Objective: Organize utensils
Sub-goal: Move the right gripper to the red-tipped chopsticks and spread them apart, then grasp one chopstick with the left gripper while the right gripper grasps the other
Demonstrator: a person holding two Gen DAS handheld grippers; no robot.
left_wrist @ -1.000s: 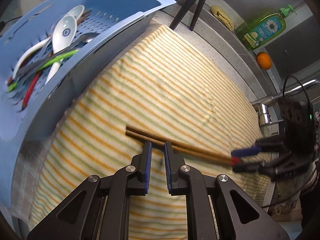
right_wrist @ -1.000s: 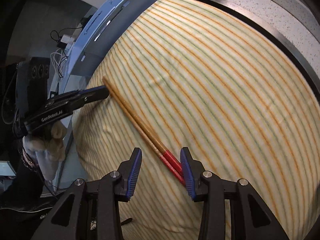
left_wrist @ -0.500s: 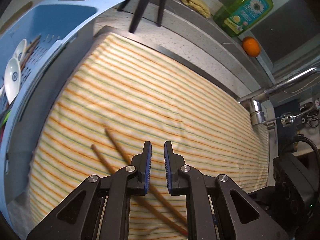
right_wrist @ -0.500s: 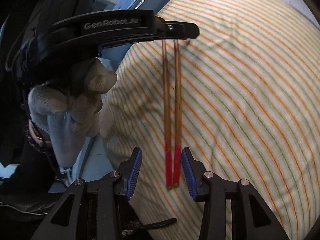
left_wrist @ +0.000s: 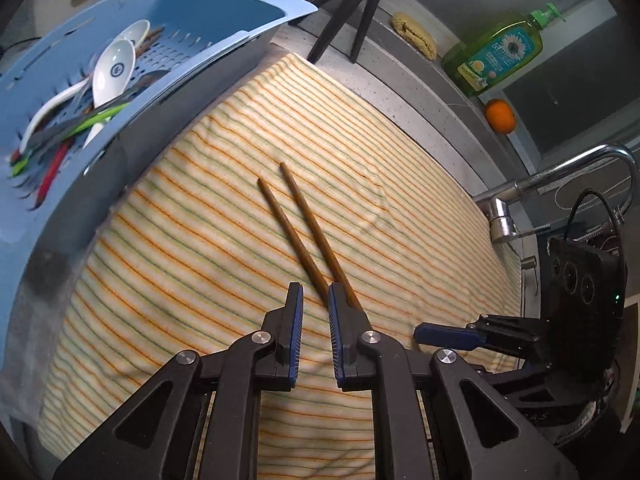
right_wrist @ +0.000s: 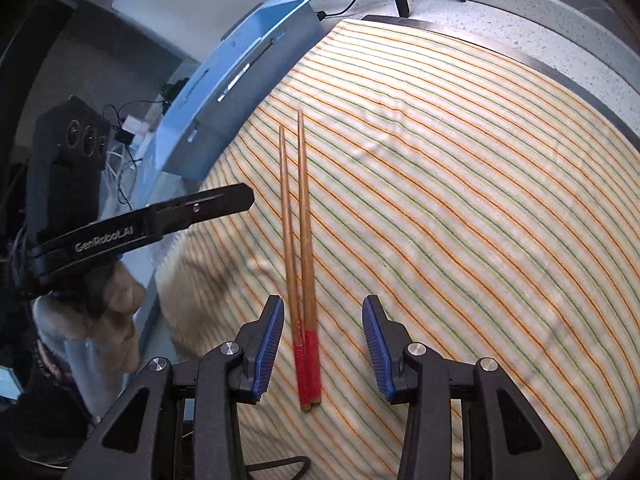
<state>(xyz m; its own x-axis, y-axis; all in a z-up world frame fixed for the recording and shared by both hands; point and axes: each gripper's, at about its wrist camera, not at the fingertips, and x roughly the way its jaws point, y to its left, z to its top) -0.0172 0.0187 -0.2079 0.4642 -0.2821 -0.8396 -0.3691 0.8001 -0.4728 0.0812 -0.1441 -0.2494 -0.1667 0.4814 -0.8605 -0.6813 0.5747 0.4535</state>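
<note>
Two brown chopsticks (left_wrist: 304, 236) with red ends (right_wrist: 308, 356) lie side by side on the striped cloth (right_wrist: 460, 220). My right gripper (right_wrist: 323, 308) straddles the red ends; its jaws are closing, and the pads stand clear of the sticks. My left gripper (left_wrist: 315, 292) is shut with nothing in it, hovering over the sticks' middle, one stick passing under its right finger. In the right wrist view the left gripper's finger (right_wrist: 200, 210) sits just left of the pair. The right gripper (left_wrist: 444, 336) shows at the lower right of the left wrist view.
A blue slotted basket (left_wrist: 240, 40) at the cloth's left edge holds white spoons (left_wrist: 114, 68) and several other utensils. Behind the cloth stand tripod legs (left_wrist: 352, 12), a sponge (left_wrist: 414, 34), a green soap bottle (left_wrist: 496, 54) and an orange (left_wrist: 499, 116). A faucet (left_wrist: 560, 172) is at right.
The chopsticks have swung from lying slantwise to pointing straight out from the right gripper. The left gripper has drawn back from their far tips to beside them.
</note>
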